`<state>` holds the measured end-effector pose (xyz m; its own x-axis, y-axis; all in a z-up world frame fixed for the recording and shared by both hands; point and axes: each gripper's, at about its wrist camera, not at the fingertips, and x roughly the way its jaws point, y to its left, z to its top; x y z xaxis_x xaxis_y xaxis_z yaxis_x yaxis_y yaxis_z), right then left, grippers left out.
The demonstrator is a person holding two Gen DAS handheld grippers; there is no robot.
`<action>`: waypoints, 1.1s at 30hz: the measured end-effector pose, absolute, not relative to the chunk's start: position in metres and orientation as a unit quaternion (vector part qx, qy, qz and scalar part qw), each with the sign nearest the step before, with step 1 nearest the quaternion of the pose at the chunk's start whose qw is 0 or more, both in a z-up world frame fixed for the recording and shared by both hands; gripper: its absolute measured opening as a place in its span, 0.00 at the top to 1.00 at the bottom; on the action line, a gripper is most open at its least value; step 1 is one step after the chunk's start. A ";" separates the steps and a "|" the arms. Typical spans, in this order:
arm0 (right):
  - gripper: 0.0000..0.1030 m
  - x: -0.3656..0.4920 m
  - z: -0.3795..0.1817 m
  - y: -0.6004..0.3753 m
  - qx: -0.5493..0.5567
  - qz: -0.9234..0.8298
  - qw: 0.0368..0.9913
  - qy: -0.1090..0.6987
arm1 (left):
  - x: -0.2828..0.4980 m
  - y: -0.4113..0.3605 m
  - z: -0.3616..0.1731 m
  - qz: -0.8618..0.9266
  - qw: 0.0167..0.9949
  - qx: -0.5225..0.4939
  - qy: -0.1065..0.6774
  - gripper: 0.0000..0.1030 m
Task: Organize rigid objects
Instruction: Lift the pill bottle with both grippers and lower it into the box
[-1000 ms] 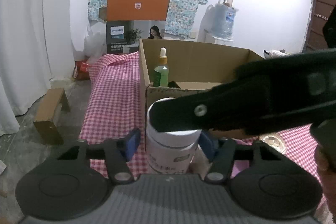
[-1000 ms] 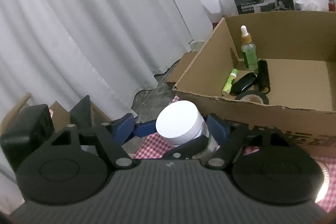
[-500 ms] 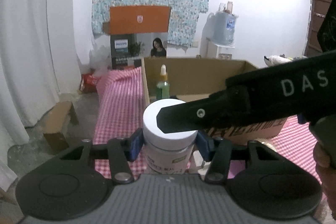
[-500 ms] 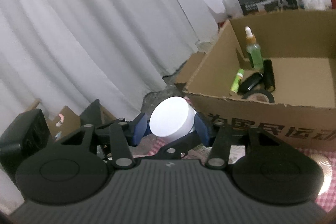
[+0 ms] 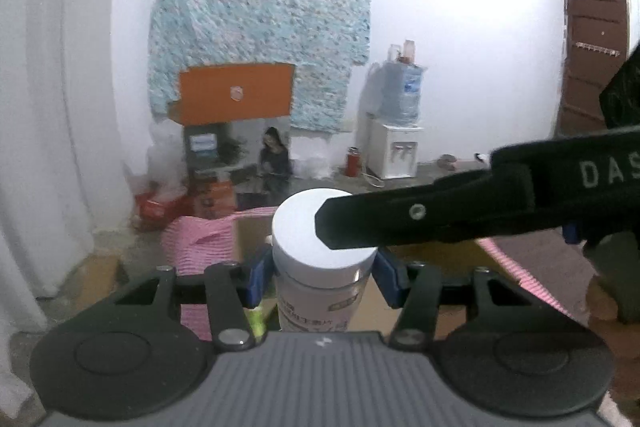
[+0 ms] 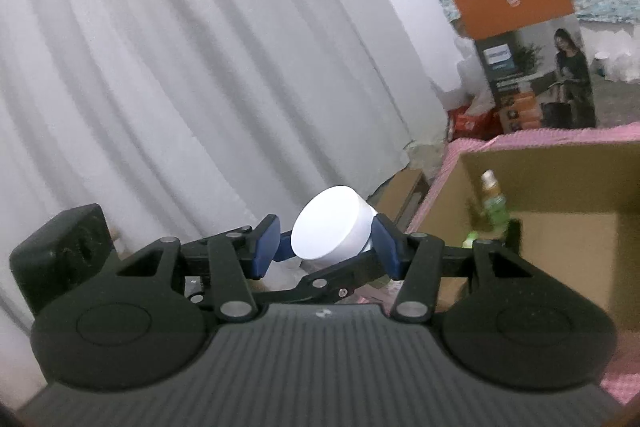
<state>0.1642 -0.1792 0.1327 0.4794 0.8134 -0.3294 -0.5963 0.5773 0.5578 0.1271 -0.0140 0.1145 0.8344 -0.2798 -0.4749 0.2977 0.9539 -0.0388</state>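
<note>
A white jar with a white lid (image 5: pixel 320 259) is held in the air by both grippers. My left gripper (image 5: pixel 322 273) is shut on its body just under the lid. My right gripper (image 6: pixel 328 247) is shut on the lid (image 6: pixel 330 229); its black finger (image 5: pixel 440 219) crosses the lid in the left wrist view. The open cardboard box (image 6: pixel 560 195) lies below and to the right. In it stand a green dropper bottle (image 6: pixel 494 201) and some dark items, blurred.
The box sits on a table with a pink checked cloth (image 5: pixel 200 247). White curtains (image 6: pixel 180 67) hang on the left. An orange Philips carton (image 5: pixel 236 99) and a water dispenser (image 5: pixel 394 147) stand by the far wall. A small cardboard box (image 5: pixel 96 271) is on the floor.
Both grippers have lifted the jar up from the table to above the box rim. The box and table have dropped lower in both views.
</note>
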 end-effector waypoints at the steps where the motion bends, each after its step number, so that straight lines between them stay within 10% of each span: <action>1: 0.50 0.171 0.134 -0.186 0.191 0.416 0.840 0.291 | 0.138 -0.019 0.115 -0.158 0.955 0.015 0.252 0.47; 33: 0.44 0.407 -0.014 -0.240 0.296 0.310 0.770 0.473 | 0.355 -0.104 0.013 -0.116 0.874 0.054 0.469 0.47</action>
<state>0.4075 -0.2399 -0.0138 0.3601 0.7576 -0.5444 -0.1972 0.6322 0.7493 0.3555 -0.1044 0.0128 0.5340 -0.1519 -0.8318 0.2532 0.9673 -0.0141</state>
